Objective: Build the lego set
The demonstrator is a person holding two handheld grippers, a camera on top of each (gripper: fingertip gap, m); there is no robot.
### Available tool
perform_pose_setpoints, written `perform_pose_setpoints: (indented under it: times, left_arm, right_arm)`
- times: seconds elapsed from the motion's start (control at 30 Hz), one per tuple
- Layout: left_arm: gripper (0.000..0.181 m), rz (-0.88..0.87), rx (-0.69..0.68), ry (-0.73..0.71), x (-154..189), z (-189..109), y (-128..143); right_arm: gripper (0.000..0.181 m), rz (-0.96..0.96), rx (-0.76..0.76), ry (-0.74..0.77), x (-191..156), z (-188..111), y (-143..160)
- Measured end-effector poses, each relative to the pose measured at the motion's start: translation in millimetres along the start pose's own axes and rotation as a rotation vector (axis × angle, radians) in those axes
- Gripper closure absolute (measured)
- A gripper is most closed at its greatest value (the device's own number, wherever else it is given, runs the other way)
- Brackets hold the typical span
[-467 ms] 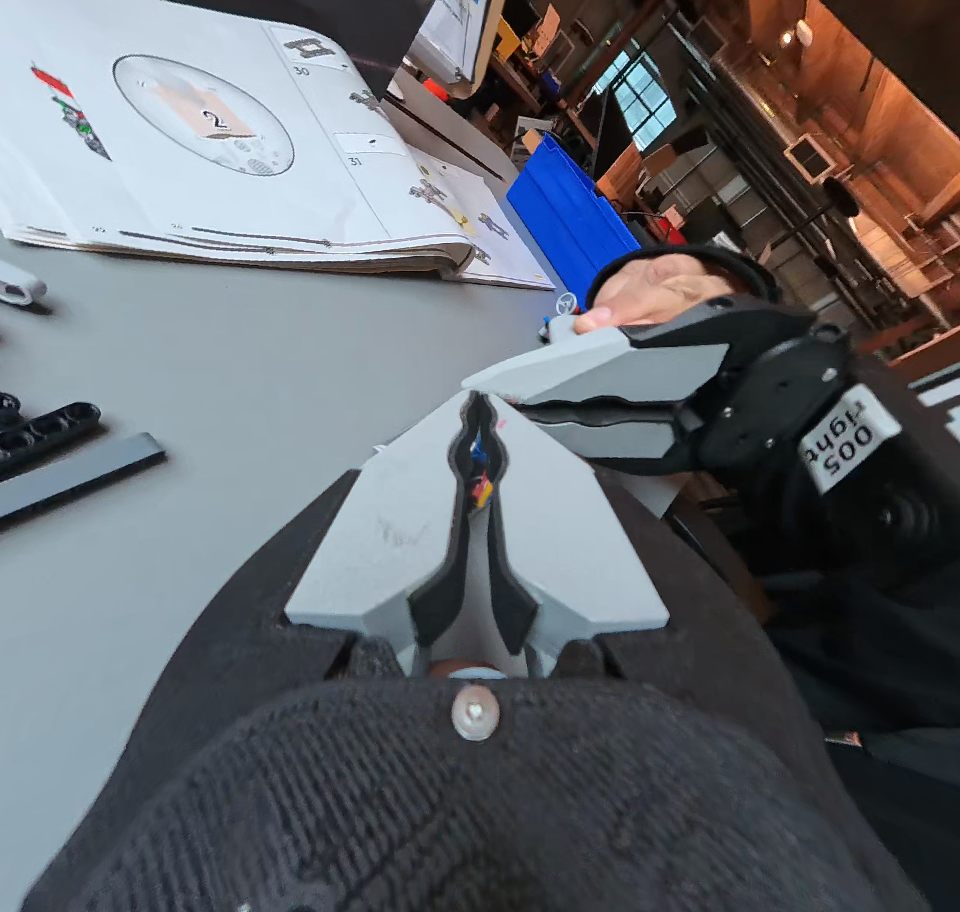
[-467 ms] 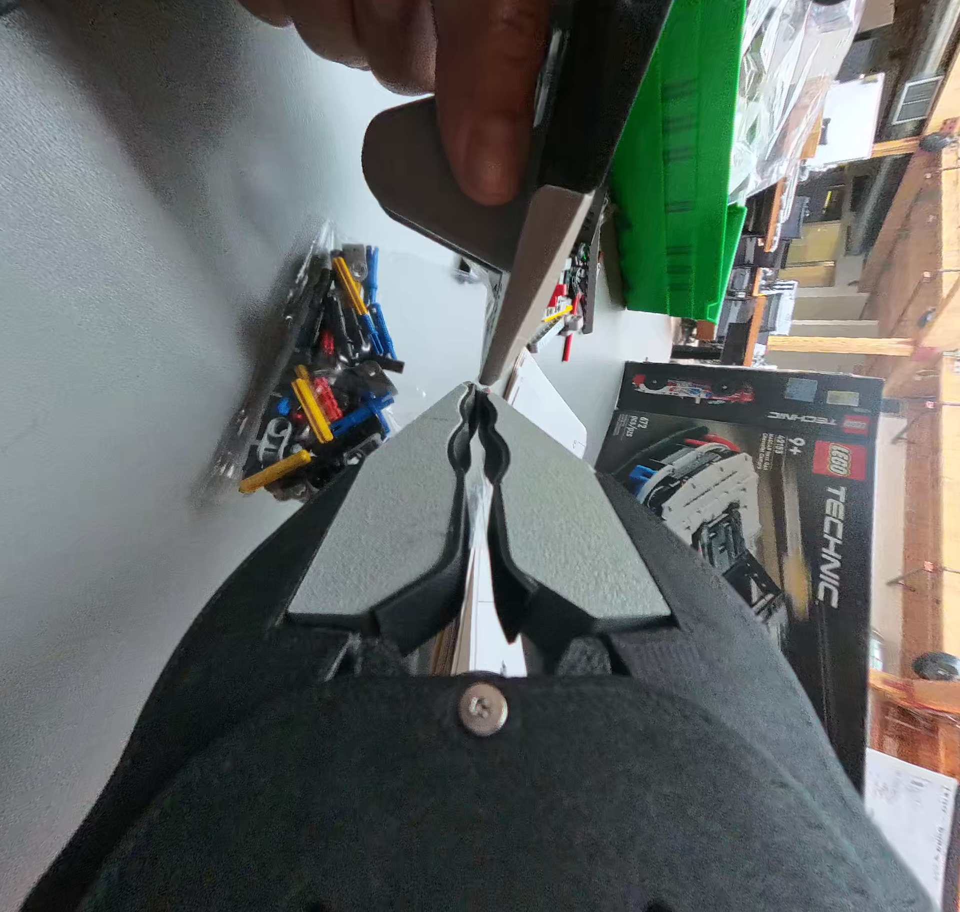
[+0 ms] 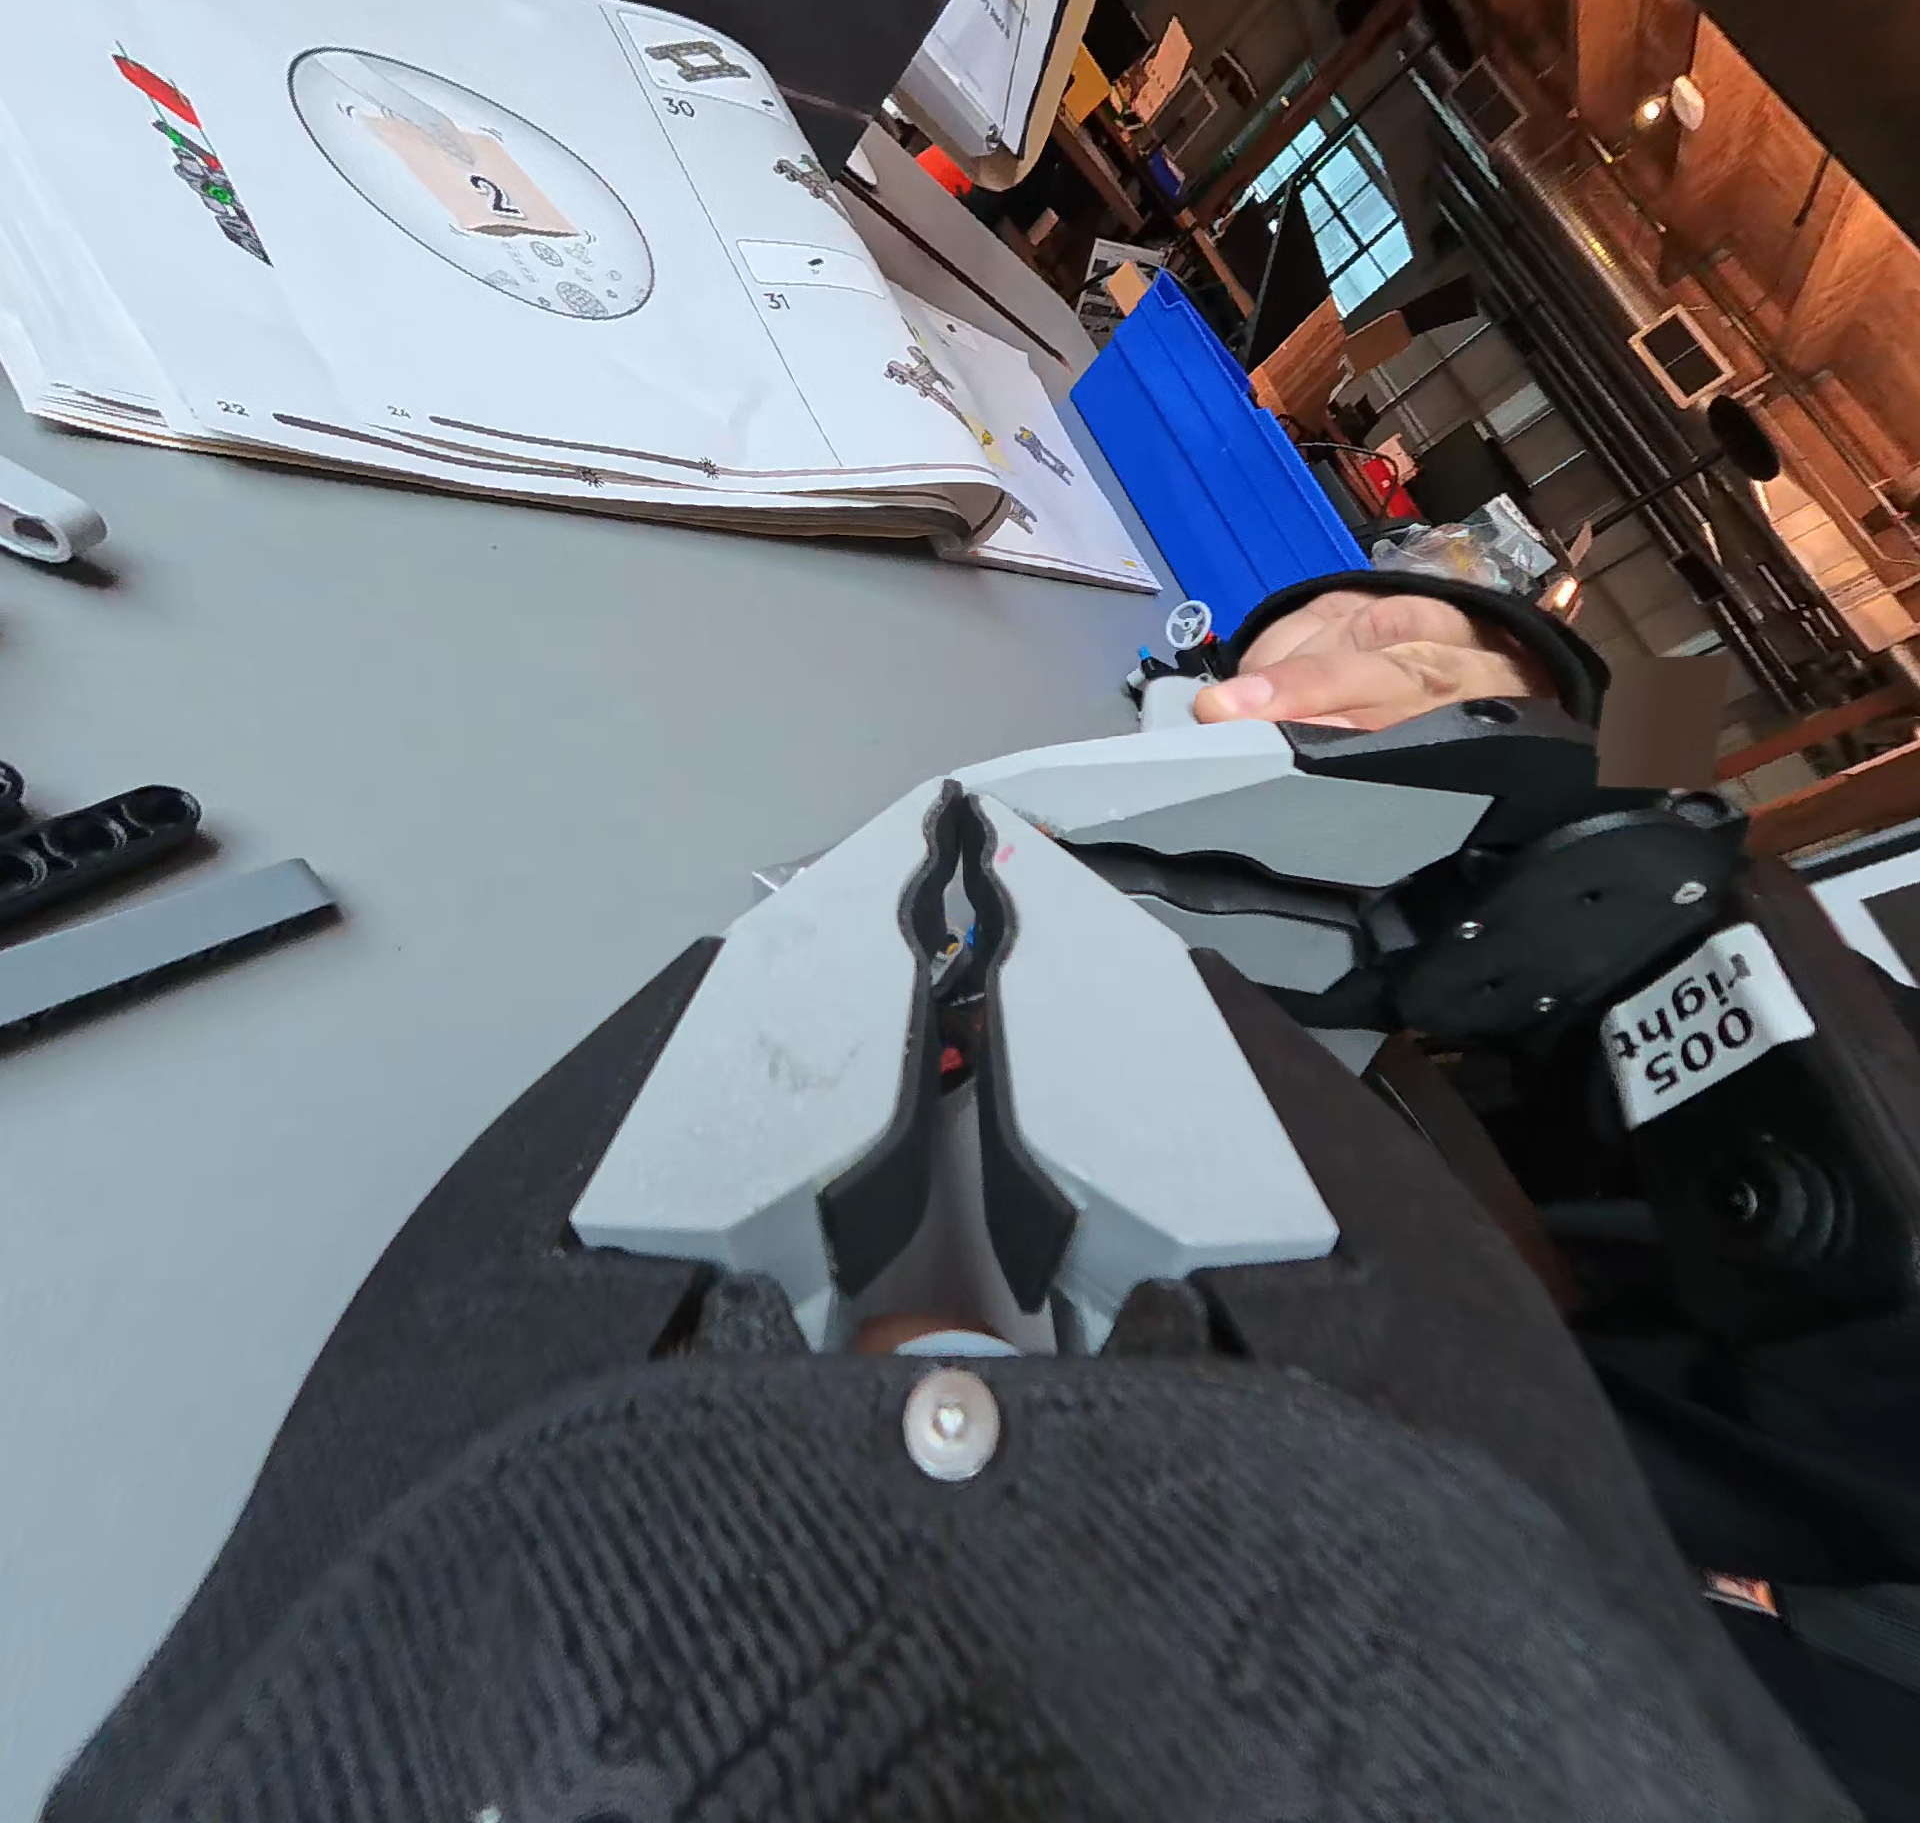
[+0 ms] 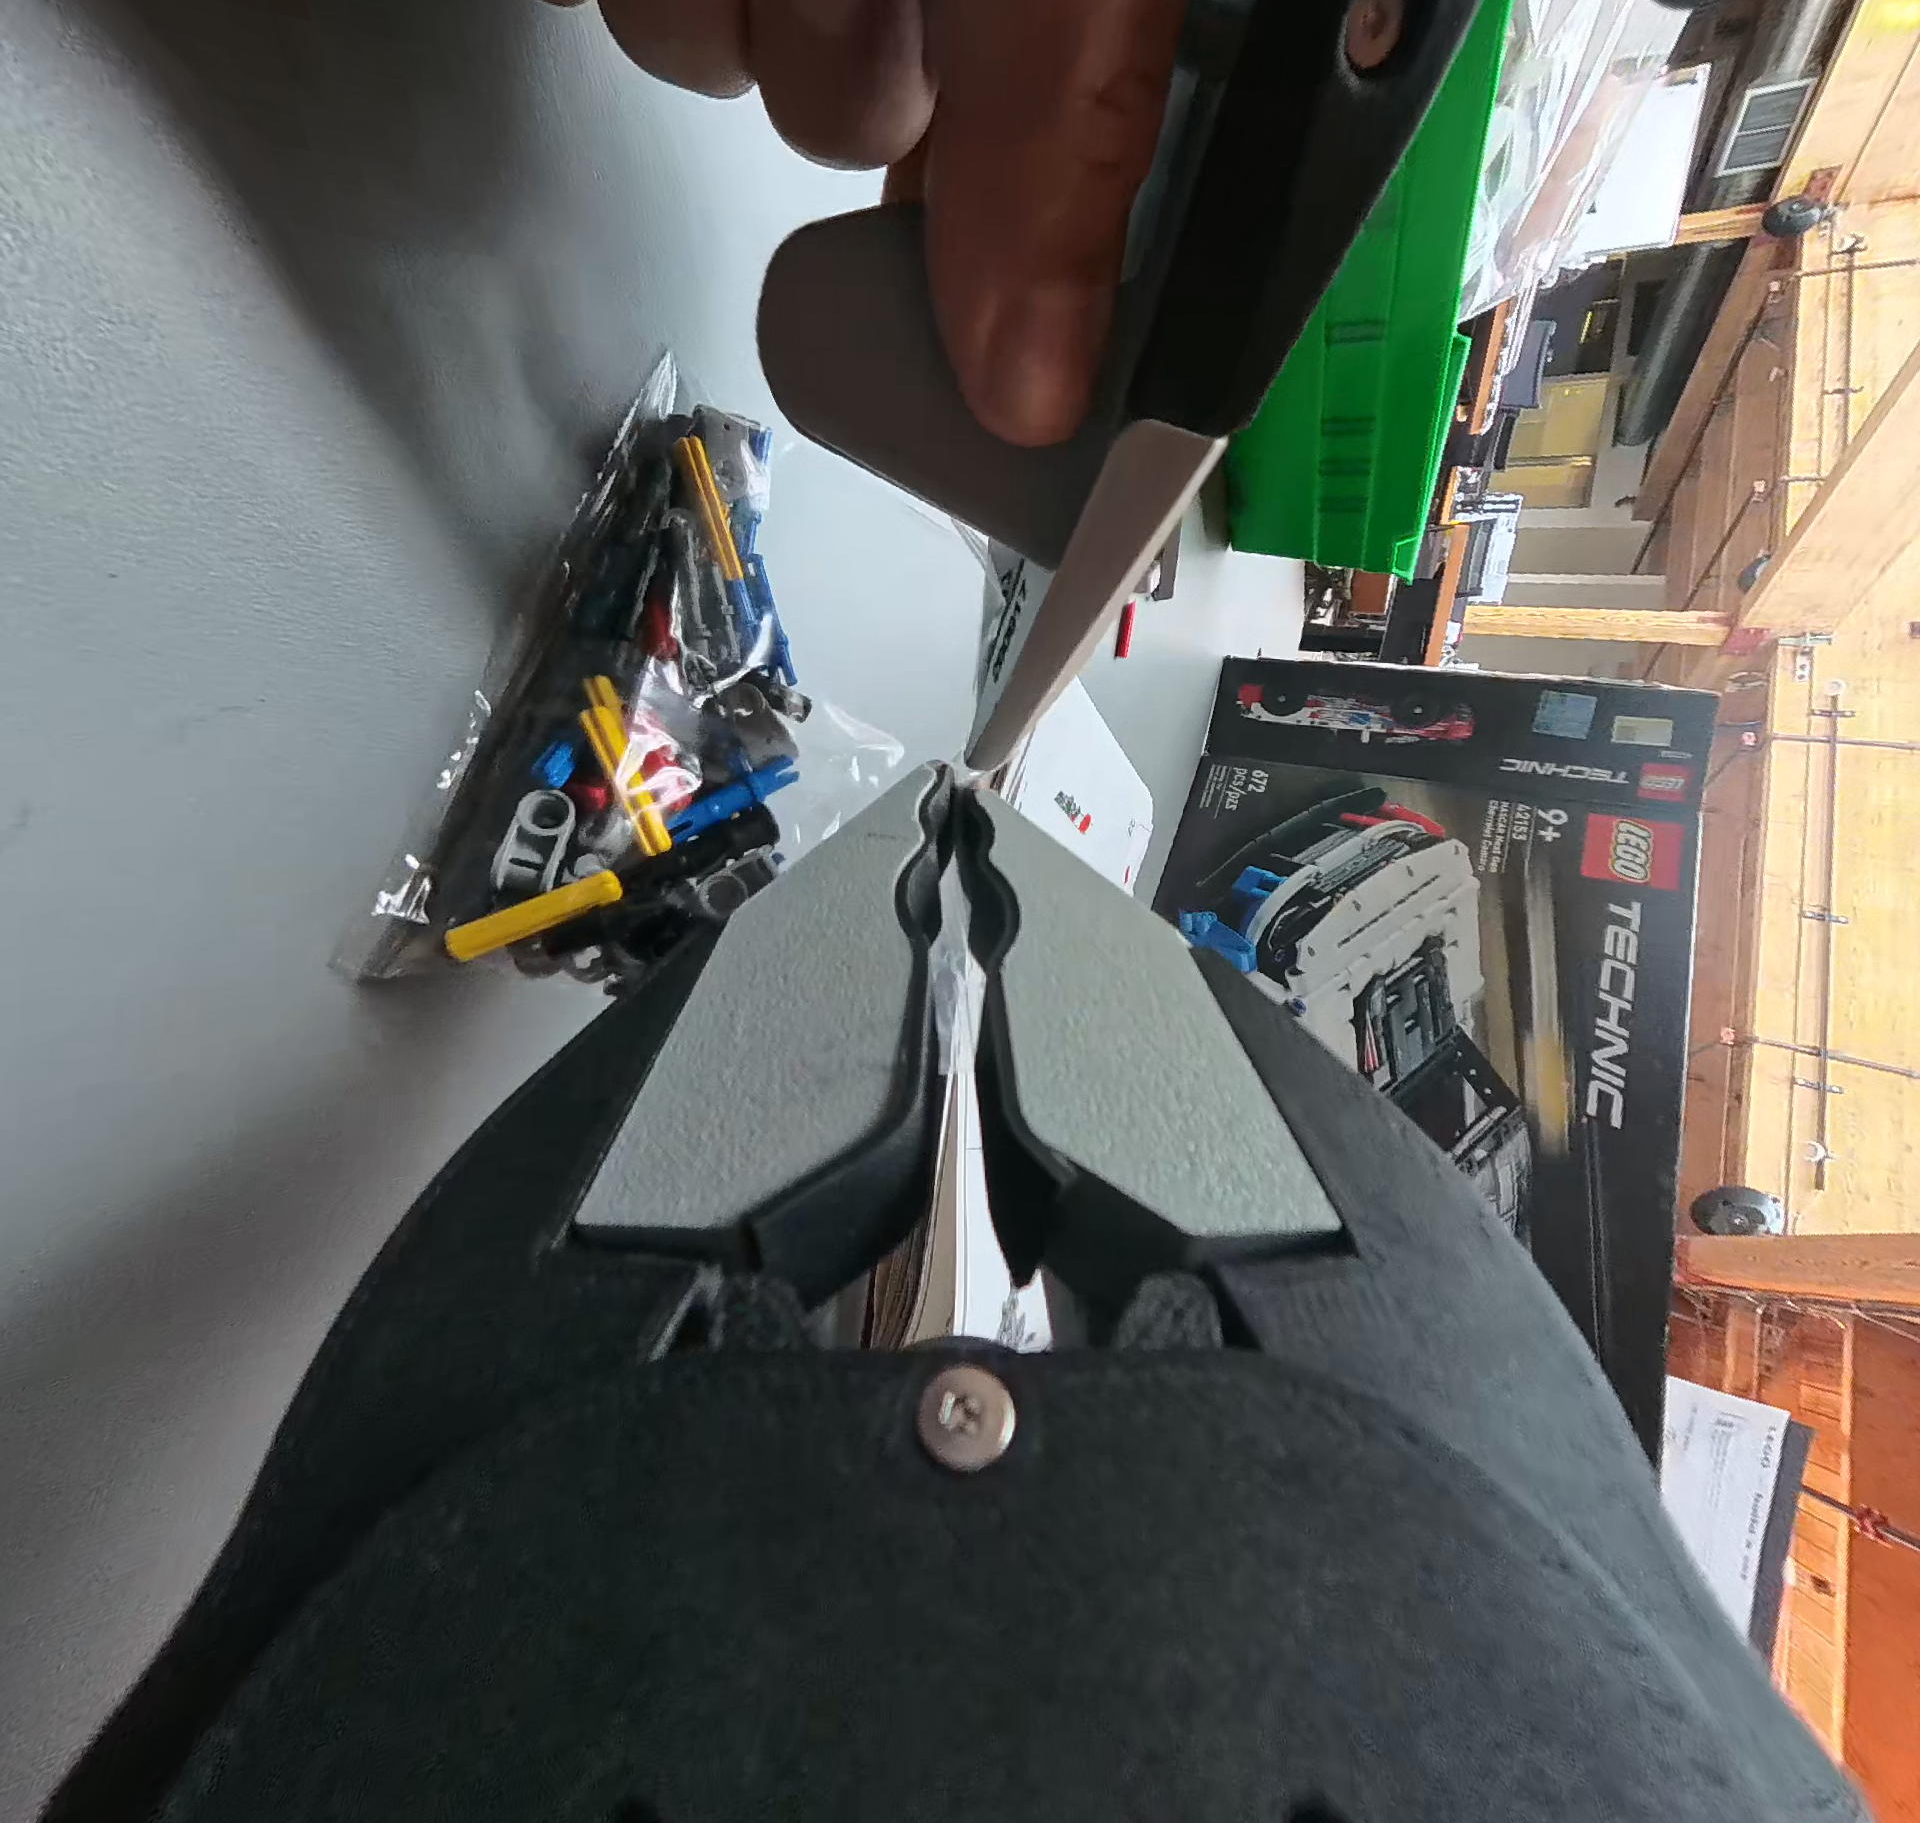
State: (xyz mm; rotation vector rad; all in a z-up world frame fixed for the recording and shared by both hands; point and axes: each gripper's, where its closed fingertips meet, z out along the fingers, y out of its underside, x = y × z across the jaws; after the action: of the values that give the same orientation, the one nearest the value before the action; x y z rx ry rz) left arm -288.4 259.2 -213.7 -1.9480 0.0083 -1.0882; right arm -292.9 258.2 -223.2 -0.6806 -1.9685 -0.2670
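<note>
Right wrist view: clear bag film (image 4: 951, 984) was pinched by right hand-held gripper (image 4: 954, 797); left hand-held gripper (image 3: 956, 817) was clamped likewise, probably for tearing.

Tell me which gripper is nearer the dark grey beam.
Left. The dark grey beam lies just left of the left gripper; the right gripper points in from the opposite side.

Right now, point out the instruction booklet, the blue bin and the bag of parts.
instruction booklet (image 3: 436, 246), left wrist view, open right-hand page.
blue bin (image 3: 1216, 454), left wrist view, side wall.
bag of parts (image 4: 634, 734), right wrist view, middle of the clear bag.
</note>
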Motion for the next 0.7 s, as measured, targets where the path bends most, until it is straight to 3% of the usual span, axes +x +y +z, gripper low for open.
perform_pose_setpoints:
  times: [0.1, 0.17, 0.23, 0.27, 0.37, 0.47, 0.6, 0.7]
  left_arm:
    - [0.181, -0.003, 0.012, -0.003, -0.4, 2.2, -2.0]
    - [0.181, 0.030, -0.011, 0.037, 3.2, 2.0, -2.2]
    - [0.181, 0.183, -0.006, 0.058, 14.9, -0.4, -4.9]
    - [0.181, 0.227, -0.071, 0.051, 16.3, 0.6, 2.6]
    - [0.181, 0.271, -0.120, 0.041, 18.8, -0.5, 6.6]
    - [0.181, 0.248, -0.119, 0.005, 15.6, -2.8, 2.6]
    - [0.181, 0.157, -0.059, 0.028, 20.9, -7.8, -3.4]
    - [0.181, 0.116, -0.027, 0.088, 34.5, -10.8, -3.1]
  right_arm:
    - [0.181, 0.066, 0.023, 0.003, 1.0, 0.7, 2.2]
    - [0.181, 0.332, 0.116, -0.119, 1.9, -1.9, 2.3]
    - [0.181, 0.625, 0.252, -0.280, 6.5, -10.2, 0.5]
    - [0.181, 0.730, 0.289, -0.398, 1.5, -12.9, 1.0]
    - [0.181, 0.907, 0.366, -0.541, -2.2, -15.2, -0.3]
    - [0.156, 0.918, 0.261, -0.435, 4.4, -7.6, 18.3]
    - [0.154, 0.907, 0.154, -0.250, 24.1, -27.8, 38.6]
    - [0.163, 0.967, 0.202, -0.210, 26.7, -52.0, 28.7]
